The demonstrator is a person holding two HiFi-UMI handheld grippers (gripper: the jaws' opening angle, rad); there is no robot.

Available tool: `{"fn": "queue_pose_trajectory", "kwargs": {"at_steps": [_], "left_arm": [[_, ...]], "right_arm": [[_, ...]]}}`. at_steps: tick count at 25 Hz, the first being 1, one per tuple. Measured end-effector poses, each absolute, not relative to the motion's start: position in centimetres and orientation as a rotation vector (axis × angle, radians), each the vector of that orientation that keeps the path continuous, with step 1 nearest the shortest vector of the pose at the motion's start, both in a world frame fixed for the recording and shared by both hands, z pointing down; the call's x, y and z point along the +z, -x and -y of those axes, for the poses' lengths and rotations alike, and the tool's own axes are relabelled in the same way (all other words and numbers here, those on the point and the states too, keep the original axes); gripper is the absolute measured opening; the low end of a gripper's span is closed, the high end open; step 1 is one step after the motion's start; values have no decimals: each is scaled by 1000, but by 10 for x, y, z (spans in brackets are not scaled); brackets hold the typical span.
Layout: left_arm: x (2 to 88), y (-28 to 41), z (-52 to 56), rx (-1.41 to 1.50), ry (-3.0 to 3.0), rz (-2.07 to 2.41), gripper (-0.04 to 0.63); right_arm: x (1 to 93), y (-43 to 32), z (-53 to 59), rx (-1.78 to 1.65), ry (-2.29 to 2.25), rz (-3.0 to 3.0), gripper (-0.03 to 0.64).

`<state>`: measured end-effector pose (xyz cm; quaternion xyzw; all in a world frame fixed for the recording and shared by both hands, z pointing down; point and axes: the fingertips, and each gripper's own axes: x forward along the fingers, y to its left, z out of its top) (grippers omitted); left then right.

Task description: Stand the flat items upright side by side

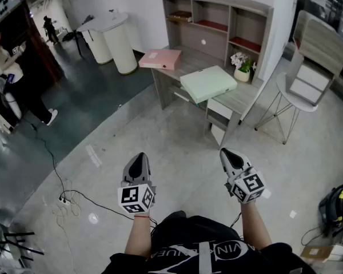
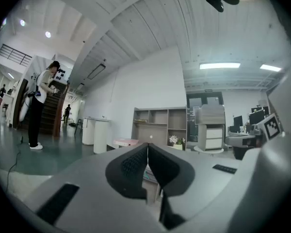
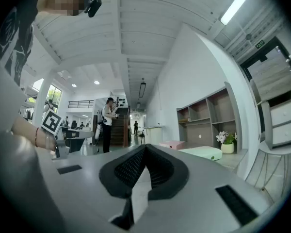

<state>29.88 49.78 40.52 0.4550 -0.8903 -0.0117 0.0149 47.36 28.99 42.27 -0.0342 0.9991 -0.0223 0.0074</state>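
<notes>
White lettering on the person's black top (image 1: 201, 250) shows upside down and cannot be read whole. Just ahead, the left gripper (image 1: 139, 158) and the right gripper (image 1: 229, 154) are held level above the grey floor (image 1: 183, 136), side by side and well short of the table (image 1: 192, 61). Each gripper has its jaws pressed together with nothing between them and touches nothing. Each bears a cube of black-and-white square markers. The pink box (image 1: 160, 59) and the green box (image 1: 208, 83) lie flat on the table, apart, the green one near a potted flower (image 1: 242, 66).
</notes>
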Motion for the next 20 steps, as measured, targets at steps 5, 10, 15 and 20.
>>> {"fn": "queue_pose_trajectory", "kwargs": {"at_steps": [5,10,15,20], "left_arm": [[412,-309,-492,-27,-1437,2749,5],[414,-308,-491,-51,-1435,2725,5],[428,-294,-491,-40,-1377,2718,5],[433,-288,-462,44,-1453,2701,8]], "right_arm": [[428,-483,-286,-74,126,-3138,9],[437,-491,-276,-123,178,-3147,9],[451,-492,-265,-137,274,-3165,9],[464,-488,-240,-164,353,-3172,126]]}}
